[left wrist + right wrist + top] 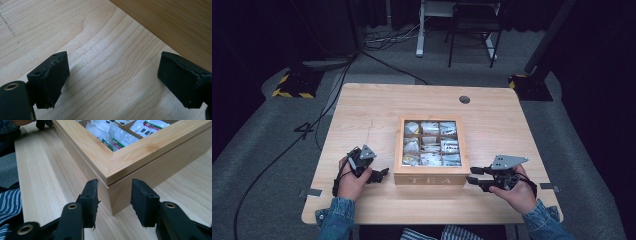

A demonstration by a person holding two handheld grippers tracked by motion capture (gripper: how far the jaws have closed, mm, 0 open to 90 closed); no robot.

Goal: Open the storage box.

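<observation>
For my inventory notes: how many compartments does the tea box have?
9, in a three-by-three grid inside the tea box at the table's centre; all hold tea bags.

Denim sleeves (539,215); black tools (475,178), grey plates (509,161).

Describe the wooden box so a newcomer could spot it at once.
On the light wooden table, look to the middle, between the person's two hands. The tea box sits there: a square bamboo box with TEA lettered on its near side and a windowed lid showing sachets in a grid of compartments. Nothing else on the tabletop is boxed.
</observation>
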